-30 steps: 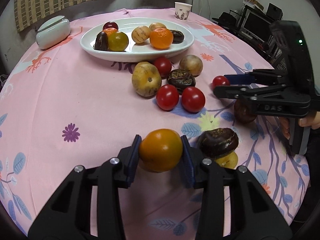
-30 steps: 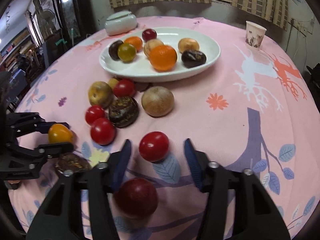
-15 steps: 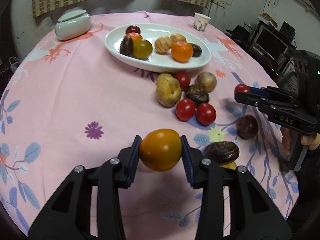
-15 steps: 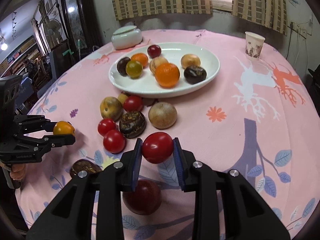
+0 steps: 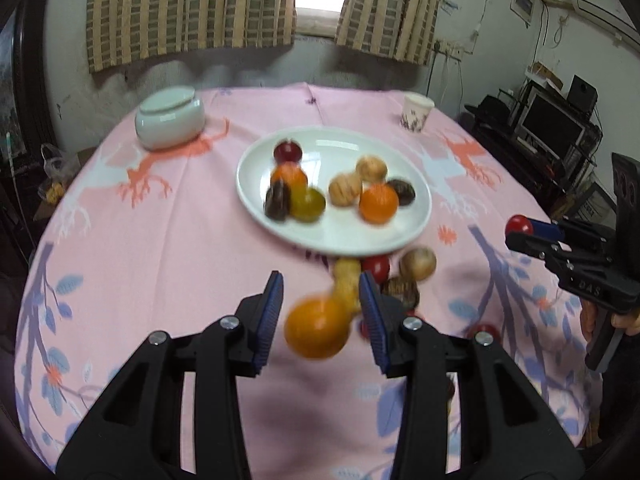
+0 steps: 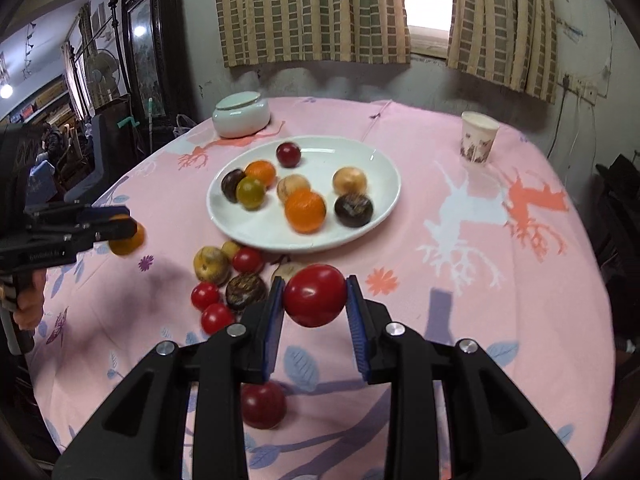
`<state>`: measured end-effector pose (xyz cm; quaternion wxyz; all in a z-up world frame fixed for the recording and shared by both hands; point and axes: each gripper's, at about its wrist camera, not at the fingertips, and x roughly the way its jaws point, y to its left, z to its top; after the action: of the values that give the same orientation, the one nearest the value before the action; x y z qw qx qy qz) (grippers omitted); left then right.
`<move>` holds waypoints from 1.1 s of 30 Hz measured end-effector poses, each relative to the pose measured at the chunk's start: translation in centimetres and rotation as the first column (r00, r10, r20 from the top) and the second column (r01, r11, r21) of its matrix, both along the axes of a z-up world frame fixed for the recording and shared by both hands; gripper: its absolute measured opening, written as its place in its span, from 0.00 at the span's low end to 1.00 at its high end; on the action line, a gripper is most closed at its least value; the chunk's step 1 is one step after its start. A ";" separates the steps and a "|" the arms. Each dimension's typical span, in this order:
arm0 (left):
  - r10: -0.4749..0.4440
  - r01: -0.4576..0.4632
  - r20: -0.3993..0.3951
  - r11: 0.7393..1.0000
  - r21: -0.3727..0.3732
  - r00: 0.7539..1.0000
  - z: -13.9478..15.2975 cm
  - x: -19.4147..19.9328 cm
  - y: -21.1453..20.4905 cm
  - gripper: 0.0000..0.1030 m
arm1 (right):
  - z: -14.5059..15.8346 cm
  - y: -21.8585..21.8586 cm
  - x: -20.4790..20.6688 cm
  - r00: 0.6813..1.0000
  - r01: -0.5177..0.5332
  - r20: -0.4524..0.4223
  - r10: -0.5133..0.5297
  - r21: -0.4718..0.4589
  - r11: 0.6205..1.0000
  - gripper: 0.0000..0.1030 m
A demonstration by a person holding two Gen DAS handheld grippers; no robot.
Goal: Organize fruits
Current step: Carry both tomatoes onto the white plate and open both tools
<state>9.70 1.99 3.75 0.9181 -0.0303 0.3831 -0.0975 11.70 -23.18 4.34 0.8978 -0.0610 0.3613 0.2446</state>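
My left gripper point(image 5: 320, 308) is open; a blurred orange fruit point(image 5: 318, 330) sits low between its pads, touching neither, and seems to be dropping out. In the right wrist view the same fruit point(image 6: 127, 241) hangs just below the left gripper point(image 6: 120, 222). My right gripper point(image 6: 314, 300) is shut on a red tomato point(image 6: 315, 295), lifted above the table; it also shows in the left wrist view point(image 5: 519, 225). A white oval plate point(image 6: 382, 200) holds several fruits. More loose fruits point(image 6: 224, 280) lie in front of it.
A dark red plum point(image 6: 263, 405) lies under my right gripper. A white lidded jar point(image 6: 241, 115) stands at the back left and a paper cup point(image 6: 478, 137) at the back right. The round pink table drops off on all sides.
Both grippers rose and tilted toward the plate. My left jaws opened and the orange fruit slipped low between the pads. My right gripper keeps its grip on the red tomato.
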 end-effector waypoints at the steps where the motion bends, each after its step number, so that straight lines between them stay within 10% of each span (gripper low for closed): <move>1: -0.002 0.002 0.010 1.000 -0.006 1.000 0.5 0.7 -0.1 0.39 | 0.7 0.0 0.4 1.000 0.003 0.014 -0.003 0.000 1.000 0.30; 10: 0.019 -0.019 -0.020 1.000 -0.009 1.000 -1.5 2.8 0.0 0.39 | 0.1 1.6 2.2 0.999 -0.035 -0.010 0.036 0.059 0.998 0.30; 17: -0.069 0.076 -0.106 0.995 0.059 0.992 -5.4 -2.2 0.9 0.60 | -2.0 2.8 1.0 0.992 -0.110 -0.059 0.112 0.042 0.993 0.30; 28: -0.139 0.150 -0.138 0.986 0.074 0.981 -7.6 -2.2 -2.2 0.59 | -2.6 2.2 -0.7 0.992 -0.098 -0.078 0.104 0.081 0.992 0.30; 33: -0.144 0.149 -0.188 0.989 0.012 0.972 -9.2 -1.8 -1.4 0.38 | -3.1 1.7 -1.0 0.991 -0.093 -0.091 0.102 0.094 0.991 0.30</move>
<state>7.94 0.63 -5.42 0.8687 0.0008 0.4699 -0.1568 10.72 -21.45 1.20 0.8682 -0.0265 0.3890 0.3068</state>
